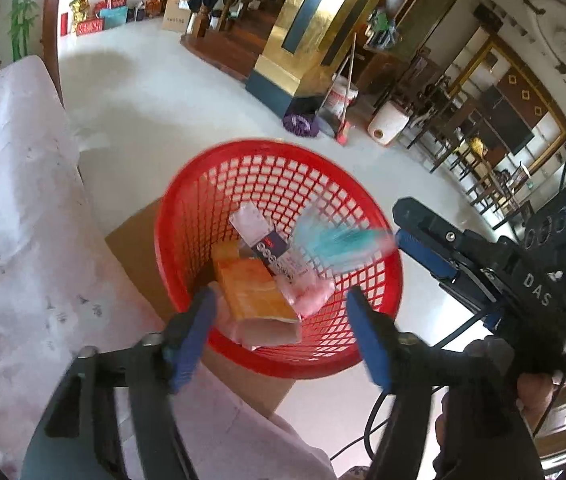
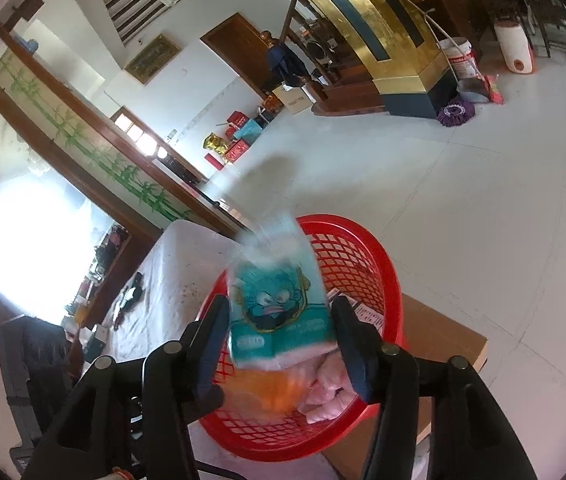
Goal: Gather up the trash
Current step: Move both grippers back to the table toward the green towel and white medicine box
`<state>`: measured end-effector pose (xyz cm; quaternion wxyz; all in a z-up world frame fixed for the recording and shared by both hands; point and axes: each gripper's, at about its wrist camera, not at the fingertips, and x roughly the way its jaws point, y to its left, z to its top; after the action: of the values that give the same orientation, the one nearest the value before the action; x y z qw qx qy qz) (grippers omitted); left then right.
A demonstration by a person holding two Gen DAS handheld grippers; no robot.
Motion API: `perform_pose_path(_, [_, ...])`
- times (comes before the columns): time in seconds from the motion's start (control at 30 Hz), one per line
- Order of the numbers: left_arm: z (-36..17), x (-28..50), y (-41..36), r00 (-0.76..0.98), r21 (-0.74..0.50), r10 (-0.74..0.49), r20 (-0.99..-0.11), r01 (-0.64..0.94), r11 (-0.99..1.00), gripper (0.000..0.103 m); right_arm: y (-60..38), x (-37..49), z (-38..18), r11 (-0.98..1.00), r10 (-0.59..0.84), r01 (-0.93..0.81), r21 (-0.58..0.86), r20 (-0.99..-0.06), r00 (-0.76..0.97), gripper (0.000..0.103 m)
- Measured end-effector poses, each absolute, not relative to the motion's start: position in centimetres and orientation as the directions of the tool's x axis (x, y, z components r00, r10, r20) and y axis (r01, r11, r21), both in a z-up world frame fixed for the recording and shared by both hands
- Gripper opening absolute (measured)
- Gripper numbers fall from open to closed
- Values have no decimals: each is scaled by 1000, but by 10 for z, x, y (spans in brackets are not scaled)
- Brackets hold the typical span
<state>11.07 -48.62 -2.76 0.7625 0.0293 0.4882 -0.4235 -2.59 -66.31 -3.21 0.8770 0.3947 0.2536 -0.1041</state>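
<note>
**Both tongs spread over the red basket**

The left gripper (image 1: 281, 322) stands apart and empty above the red plastic mesh basket (image 1: 383, 292), where an orange packet (image 1: 257, 292) lies. The right gripper (image 2: 281, 332) is also apart; a blurred teal-printed plastic wrapper (image 2: 279, 304) sits between its pads, seemingly loose, over the basket on a brown cardboard box (image 2: 443, 336).

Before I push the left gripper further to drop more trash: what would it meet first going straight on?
Probably the orange packet lying in the red basket; it sits right between the left gripper fingers' line. Depth is unclear.
</note>
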Motion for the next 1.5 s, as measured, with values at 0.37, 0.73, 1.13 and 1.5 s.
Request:
perform_pose_path(0.37, [36, 94, -353, 342, -409, -647, -682, 555, 725, 74, -589, -43, 31, 750, 58, 247, 614, -433, 899, 78])
perform_pose_path(0.73, [64, 86, -185, 549, -415, -527, -649, 326, 849, 75, -454, -6, 81, 852, 227, 9, 523, -386, 894, 83])
perform_pose_path(1.13, [56, 100, -57, 677, -423, -384, -627, 117, 898, 75, -362, 85, 75, 853, 426, -194, 485, -432, 795, 83])
perform_pose_path(1.5, [31, 137, -20, 664, -390, -305, -683, 22, 921, 75, -299, 205, 18, 837, 545, -332, 436, -607, 578, 83])
